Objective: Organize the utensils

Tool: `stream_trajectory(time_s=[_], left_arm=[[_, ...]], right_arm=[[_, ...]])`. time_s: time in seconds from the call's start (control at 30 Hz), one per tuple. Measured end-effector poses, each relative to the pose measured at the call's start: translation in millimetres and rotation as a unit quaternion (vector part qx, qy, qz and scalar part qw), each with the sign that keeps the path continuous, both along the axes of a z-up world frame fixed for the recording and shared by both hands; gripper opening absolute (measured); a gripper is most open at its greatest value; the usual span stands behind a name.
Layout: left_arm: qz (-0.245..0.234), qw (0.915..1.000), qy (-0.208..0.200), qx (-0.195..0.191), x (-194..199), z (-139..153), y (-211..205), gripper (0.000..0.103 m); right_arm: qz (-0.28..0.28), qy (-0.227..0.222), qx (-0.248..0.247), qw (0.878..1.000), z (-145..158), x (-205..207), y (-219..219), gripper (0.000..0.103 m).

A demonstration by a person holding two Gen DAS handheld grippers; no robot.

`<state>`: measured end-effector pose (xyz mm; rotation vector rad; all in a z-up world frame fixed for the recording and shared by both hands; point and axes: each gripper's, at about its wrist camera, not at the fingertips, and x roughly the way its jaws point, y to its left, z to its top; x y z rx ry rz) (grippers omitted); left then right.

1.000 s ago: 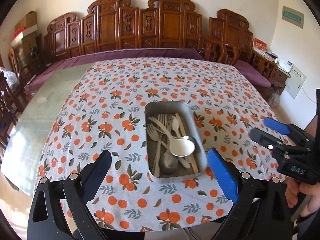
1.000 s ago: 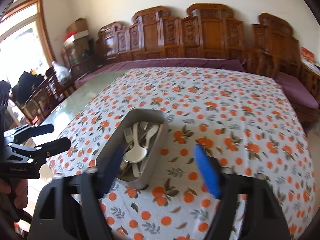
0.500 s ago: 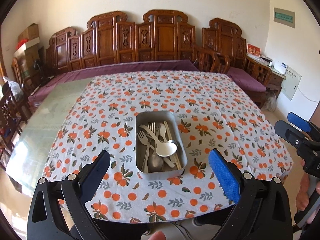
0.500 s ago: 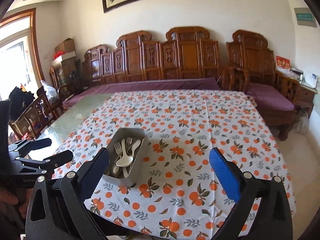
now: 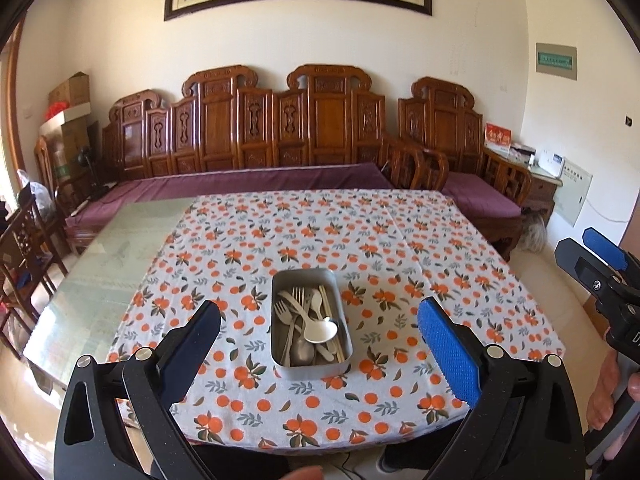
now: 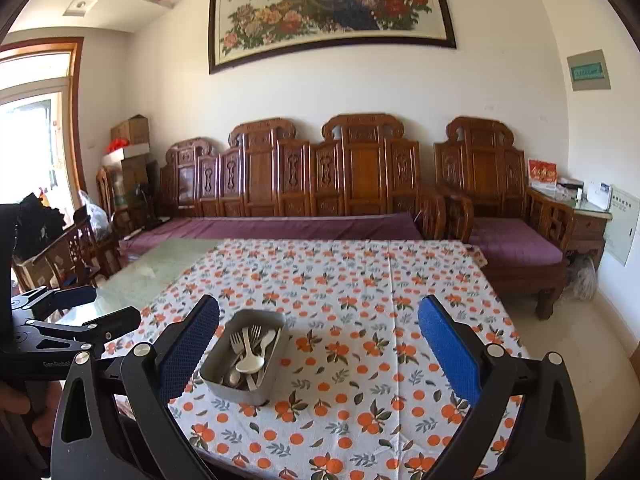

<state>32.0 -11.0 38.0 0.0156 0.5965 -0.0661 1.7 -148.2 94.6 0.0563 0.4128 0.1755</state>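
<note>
Both your grippers spread wide, holding nothing

Your left gripper and right gripper hover off the near table edge — the metal tray of utensils sits on the orange-print tablecloth.

Bright daylight from the window; sharp focus; fisheye bending, dark corners

the tablecloth was white with orange fruit and grey-green leaves; the tray grey metal; the sofa cushion purple.
</note>
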Motion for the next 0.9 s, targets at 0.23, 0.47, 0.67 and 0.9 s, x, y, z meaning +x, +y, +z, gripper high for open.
stream_trajectory(time_s=[0.23, 0.47, 0.67, 0.9], left_arm=[[0.006, 0.9997, -0.022, 0.010, -13.1, 11.7, -3.0, 0.095], [0.008, 0.9990, -0.042, 0.016, -21.4, 19.3, -6.3, 0.095], [0.007, 0.9987, -0.048, 0.012, -24.7, 21.8, -8.4, 0.095], [0.009, 0.9986, -0.050, 0.009, -26.9, 21.7, -8.5, 0.095]], right_arm=[[-0.009, -0.012, 0.004, 1.000, 8.6, -10.0, -7.3, 0.100], [-0.014, -0.011, 0.006, 1.000, 8.1, -10.5, -9.5, 0.100], [-0.016, -0.010, 0.007, 1.000, 6.9, -11.5, -10.4, 0.100], [-0.014, -0.009, 0.006, 1.000, 5.7, -12.0, -10.4, 0.100]])
